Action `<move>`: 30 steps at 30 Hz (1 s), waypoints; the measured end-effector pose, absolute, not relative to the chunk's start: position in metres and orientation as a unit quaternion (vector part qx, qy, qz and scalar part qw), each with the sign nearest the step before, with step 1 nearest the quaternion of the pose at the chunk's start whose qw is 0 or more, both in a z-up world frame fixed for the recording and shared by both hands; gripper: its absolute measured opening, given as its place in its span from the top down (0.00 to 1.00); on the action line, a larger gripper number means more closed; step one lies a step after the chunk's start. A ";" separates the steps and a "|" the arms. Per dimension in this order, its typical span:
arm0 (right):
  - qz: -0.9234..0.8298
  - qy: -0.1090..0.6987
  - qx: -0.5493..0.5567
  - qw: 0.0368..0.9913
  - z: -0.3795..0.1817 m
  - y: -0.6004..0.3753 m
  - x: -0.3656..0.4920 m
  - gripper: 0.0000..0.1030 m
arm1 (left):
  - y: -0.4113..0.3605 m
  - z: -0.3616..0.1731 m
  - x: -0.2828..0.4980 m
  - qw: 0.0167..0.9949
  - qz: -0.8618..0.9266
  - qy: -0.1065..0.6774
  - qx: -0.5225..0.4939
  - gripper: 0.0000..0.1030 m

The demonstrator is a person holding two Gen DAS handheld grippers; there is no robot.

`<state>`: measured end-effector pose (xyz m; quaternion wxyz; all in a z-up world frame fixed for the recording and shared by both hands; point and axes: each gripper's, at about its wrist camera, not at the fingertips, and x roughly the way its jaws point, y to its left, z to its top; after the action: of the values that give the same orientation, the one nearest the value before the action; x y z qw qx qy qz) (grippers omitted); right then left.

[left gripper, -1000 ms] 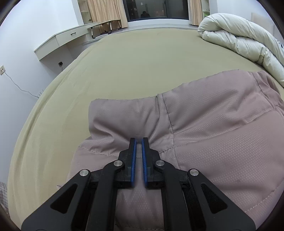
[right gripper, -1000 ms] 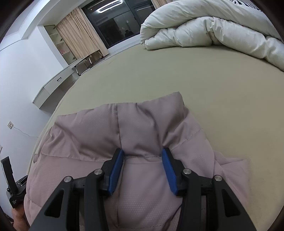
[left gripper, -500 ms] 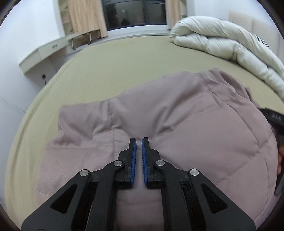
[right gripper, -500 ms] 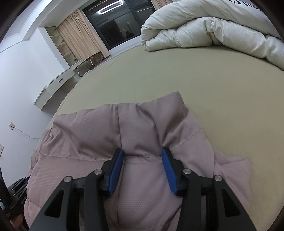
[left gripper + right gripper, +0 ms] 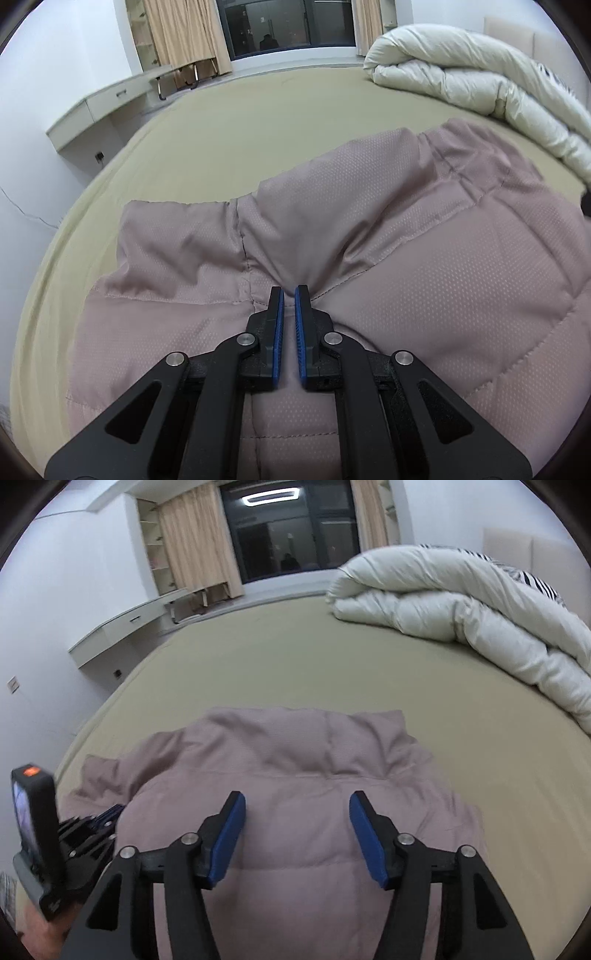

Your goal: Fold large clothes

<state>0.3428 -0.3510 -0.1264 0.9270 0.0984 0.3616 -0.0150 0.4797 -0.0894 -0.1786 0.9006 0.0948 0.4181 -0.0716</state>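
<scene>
While the mauve quilted jacket (image 5: 424, 288) lies spread on the olive bed sheet (image 5: 229, 140), the left gripper (image 5: 289, 295) is clamped w/ blue pads nearly touching, pinching a fold of jacket fabric at its tips, approx. at a seam. Right gripper (image 5: 297, 799) hangs above the jacket (image 5: 295, 775), jaws opening, nothing pressed btwn them; fabric shows through the gap. Beyond both jaw sets, to the right: rolled white duvet (image 5: 461, 616). Far left of right jaws: left gripper's body (image 5: 40, 842).
</scene>
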 end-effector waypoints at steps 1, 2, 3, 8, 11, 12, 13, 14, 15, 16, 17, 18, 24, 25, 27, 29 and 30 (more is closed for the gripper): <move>-0.002 0.359 0.081 0.930 -0.124 -0.339 0.336 0.34 | -0.083 -0.171 0.475 0.900 -0.075 0.421 0.080 0.94; 0.008 0.364 0.064 0.929 -0.125 -0.330 0.331 0.34 | -0.077 -0.162 0.467 0.902 -0.076 0.420 0.071 0.94; 0.010 0.371 0.048 0.927 -0.130 -0.324 0.329 0.34 | -0.070 -0.152 0.454 0.906 -0.075 0.412 0.062 0.94; 0.005 0.378 0.002 0.926 -0.169 -0.312 0.320 0.30 | -0.081 -0.152 0.419 0.911 -0.074 0.398 0.071 0.94; 0.006 0.380 0.004 0.925 -0.172 -0.312 0.320 0.30 | -0.085 -0.160 0.424 0.910 -0.066 0.402 0.076 0.94; 0.005 0.379 0.001 0.925 -0.174 -0.312 0.321 0.30 | -0.084 -0.162 0.426 0.910 -0.067 0.403 0.071 0.94; 0.006 0.379 -0.001 0.925 -0.176 -0.311 0.321 0.29 | -0.083 -0.164 0.427 0.910 -0.068 0.404 0.069 0.94; 0.006 0.379 -0.003 0.925 -0.179 -0.311 0.323 0.29 | -0.084 -0.167 0.429 0.910 -0.067 0.403 0.069 0.94; 0.005 0.379 -0.004 0.926 -0.181 -0.309 0.323 0.28 | -0.082 -0.171 0.428 0.911 -0.066 0.401 0.070 0.94; 0.004 0.376 -0.005 0.926 -0.182 -0.305 0.322 0.28 | -0.083 -0.173 0.429 0.911 -0.064 0.400 0.074 0.94; 0.002 0.375 -0.006 0.927 -0.185 -0.305 0.323 0.28 | -0.086 -0.176 0.432 0.911 -0.062 0.400 0.079 0.94; -0.001 0.376 -0.009 0.927 -0.186 -0.303 0.324 0.28 | -0.090 -0.179 0.435 0.910 -0.059 0.401 0.085 0.94; 0.016 0.412 0.026 0.910 -0.164 -0.314 0.330 0.29 | -0.088 -0.139 0.417 0.903 -0.085 0.420 0.017 0.94; 0.018 0.414 0.045 0.909 -0.156 -0.320 0.328 0.29 | -0.088 -0.126 0.406 0.908 -0.100 0.407 0.006 0.94; 0.008 0.380 0.084 0.921 -0.131 -0.338 0.324 0.29 | -0.097 -0.111 0.391 0.913 -0.124 0.388 0.000 0.94; -0.002 0.367 0.100 0.925 -0.117 -0.348 0.334 0.29 | -0.110 -0.110 0.389 0.907 -0.152 0.391 0.003 0.94; 0.002 0.378 0.103 0.920 -0.116 -0.352 0.347 0.29 | -0.119 -0.115 0.393 0.905 -0.152 0.397 0.018 0.94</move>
<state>0.3468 -0.3520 -0.1165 0.9202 0.1026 0.3777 0.0023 0.3932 -0.1190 -0.1153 0.9047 0.0181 0.3974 -0.1523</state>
